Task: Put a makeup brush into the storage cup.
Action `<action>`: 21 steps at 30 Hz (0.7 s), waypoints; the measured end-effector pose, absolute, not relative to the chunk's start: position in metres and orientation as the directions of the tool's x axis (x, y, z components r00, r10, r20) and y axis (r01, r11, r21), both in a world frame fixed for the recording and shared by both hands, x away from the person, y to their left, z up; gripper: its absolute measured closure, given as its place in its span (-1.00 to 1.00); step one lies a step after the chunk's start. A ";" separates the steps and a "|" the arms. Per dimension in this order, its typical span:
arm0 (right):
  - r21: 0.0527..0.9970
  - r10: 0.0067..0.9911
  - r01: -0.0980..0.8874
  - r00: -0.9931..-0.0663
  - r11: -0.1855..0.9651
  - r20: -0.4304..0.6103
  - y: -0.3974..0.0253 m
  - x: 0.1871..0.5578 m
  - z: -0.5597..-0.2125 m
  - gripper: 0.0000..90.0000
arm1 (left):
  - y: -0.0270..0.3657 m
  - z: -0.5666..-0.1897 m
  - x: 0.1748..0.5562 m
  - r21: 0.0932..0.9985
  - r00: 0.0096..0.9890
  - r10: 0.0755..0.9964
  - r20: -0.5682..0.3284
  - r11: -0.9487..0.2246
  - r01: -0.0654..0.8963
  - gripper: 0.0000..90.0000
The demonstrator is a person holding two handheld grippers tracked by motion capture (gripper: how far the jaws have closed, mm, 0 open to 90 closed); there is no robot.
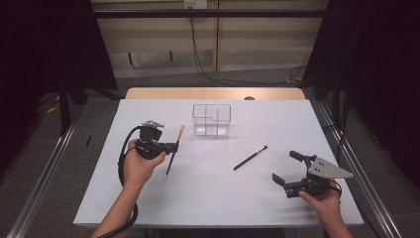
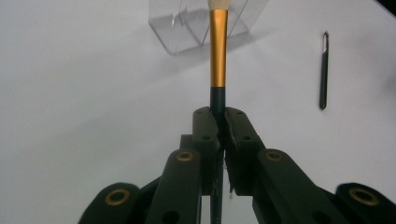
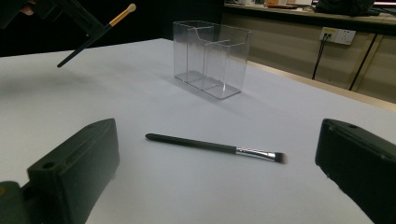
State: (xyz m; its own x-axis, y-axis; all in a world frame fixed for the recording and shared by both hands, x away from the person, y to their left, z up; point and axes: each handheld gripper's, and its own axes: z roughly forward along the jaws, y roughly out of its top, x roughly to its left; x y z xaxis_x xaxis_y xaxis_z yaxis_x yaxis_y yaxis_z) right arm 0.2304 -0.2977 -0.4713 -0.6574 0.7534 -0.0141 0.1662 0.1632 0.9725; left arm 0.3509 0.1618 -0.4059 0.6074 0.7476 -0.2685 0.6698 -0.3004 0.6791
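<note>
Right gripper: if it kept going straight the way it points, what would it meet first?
Probably the black brush lying on the table just ahead of the open right gripper; the clear organizer stands farther along, though depth is uncertain.

On the table [image 1: 148, 198], the compartmented holder [image 1: 212, 120] stands toward the far edge, near the middle. A brush [image 1: 250, 157] lies flat on the table nearer the person and to the holder's right, while another brush [image 1: 174, 149] sits left of the holder, above the surface.
</note>
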 end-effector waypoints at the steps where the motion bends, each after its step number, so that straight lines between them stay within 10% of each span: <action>1: 0.972 0.753 0.166 -0.657 0.163 -0.014 -0.298 0.230 -0.471 -1.00 | 0.162 -0.405 0.351 0.692 0.607 0.746 -0.274 -0.286 0.663 0.86; 21: 0.973 0.754 0.168 -0.657 0.161 -0.012 -0.298 0.231 -0.472 -1.00 | 0.162 -0.393 0.356 0.834 0.602 0.741 -0.297 -0.106 0.541 0.86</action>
State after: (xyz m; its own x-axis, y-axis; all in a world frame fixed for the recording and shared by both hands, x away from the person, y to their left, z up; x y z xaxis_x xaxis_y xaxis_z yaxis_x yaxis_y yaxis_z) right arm 0.2309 -0.2980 -0.4719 -0.6568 0.7539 -0.0118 0.1678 0.1613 0.9725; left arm 0.3558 0.1616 -0.3931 0.6025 0.7410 -0.2966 0.5411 -0.1060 0.8342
